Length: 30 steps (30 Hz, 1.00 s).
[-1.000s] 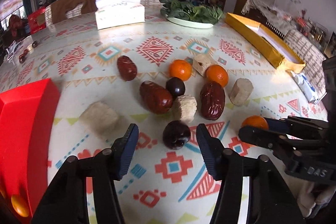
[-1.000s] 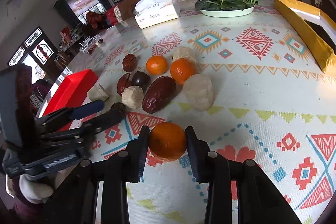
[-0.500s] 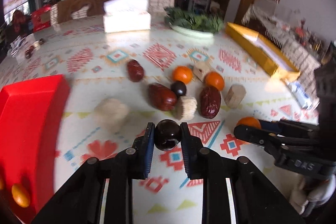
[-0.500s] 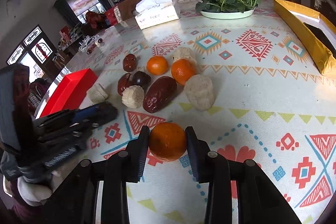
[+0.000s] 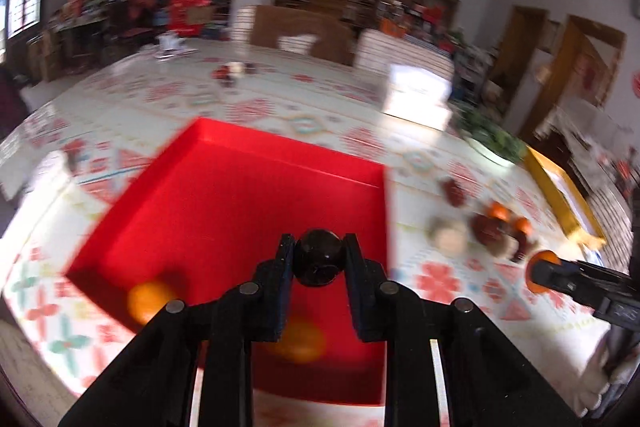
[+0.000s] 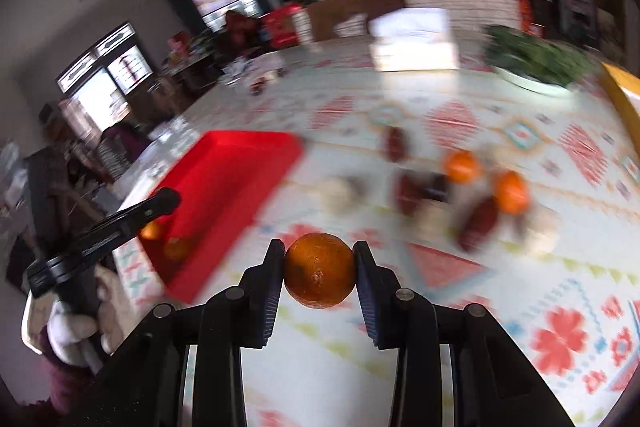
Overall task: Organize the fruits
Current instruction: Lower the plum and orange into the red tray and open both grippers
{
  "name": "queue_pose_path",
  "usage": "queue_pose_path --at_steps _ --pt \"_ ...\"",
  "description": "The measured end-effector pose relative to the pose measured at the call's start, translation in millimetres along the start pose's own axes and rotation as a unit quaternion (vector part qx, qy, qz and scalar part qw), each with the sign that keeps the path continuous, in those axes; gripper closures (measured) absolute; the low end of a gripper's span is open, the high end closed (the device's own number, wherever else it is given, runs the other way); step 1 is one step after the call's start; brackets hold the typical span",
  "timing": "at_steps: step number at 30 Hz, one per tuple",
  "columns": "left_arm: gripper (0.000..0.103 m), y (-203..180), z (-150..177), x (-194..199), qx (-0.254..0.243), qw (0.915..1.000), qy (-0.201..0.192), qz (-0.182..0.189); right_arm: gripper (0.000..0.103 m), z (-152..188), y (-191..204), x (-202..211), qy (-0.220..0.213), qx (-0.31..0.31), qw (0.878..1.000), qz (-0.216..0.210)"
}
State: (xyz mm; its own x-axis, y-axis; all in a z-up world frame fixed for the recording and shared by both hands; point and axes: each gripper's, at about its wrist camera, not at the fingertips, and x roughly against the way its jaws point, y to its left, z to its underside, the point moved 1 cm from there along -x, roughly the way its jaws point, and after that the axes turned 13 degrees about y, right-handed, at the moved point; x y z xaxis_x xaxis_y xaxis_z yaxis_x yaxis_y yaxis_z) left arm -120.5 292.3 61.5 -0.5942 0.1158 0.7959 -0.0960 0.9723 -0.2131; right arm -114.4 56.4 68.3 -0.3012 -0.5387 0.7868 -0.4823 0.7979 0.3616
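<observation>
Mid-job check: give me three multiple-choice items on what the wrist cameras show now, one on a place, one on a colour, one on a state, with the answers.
1. Where is the left claw with its dark round fruit?
A. over the red tray
B. over the yellow box
C. beside the greens

2. What colour is the fruit in the right claw?
A. dark red
B. orange
C. beige

3. What state is the right claw in?
A. open, nothing in it
B. shut on a fruit
C. out of view

Answers:
1 A, the left wrist view shows red tray floor behind the held fruit.
2 B, an orange fruit sits between the fingers.
3 B, both fingers press its sides.
</observation>
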Motion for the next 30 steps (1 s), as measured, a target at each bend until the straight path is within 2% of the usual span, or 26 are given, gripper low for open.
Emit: queue_pose_path --at_steps 3,9,17,19,20,22,26,28,30 --pt "0.080 32 -4 -1 0.020 0.9996 0.002 -0.020 0.065 -16 40 -25 0.018 0.032 0.999 -0.017" --pt "0.080 72 -5 -16 0.044 0.9986 0.018 -0.023 0.065 -38 98 -91 0.064 0.076 0.995 -0.022" --pt "0.080 102 -3 -25 0.074 0.9970 0.022 -0.005 0.065 -48 131 -143 0.089 0.106 0.990 0.000" --pt "0.077 107 -2 -25 0.082 0.9964 0.022 0.002 0.064 -50 136 -149 0.088 0.114 0.990 0.006" --pt "0.074 109 -2 -25 0.085 0.9961 0.023 0.004 0.064 -50 137 -151 0.090 0.116 0.989 0.008" --pt "0.057 111 -1 -21 0.092 0.9956 0.018 0.006 0.064 -48 139 -155 0.092 0.117 0.989 0.011" --pt "0.048 109 0 -9 0.097 0.9952 0.005 0.012 0.063 -46 136 -154 0.091 0.111 0.990 0.003" --pt "0.032 106 0 0 0.102 0.9947 -0.004 0.013 0.063 -47 135 -145 0.079 0.108 0.991 0.000" --pt "0.022 101 1 11 0.106 0.9941 -0.014 0.015 0.061 -47 133 -131 0.062 0.104 0.993 0.000"
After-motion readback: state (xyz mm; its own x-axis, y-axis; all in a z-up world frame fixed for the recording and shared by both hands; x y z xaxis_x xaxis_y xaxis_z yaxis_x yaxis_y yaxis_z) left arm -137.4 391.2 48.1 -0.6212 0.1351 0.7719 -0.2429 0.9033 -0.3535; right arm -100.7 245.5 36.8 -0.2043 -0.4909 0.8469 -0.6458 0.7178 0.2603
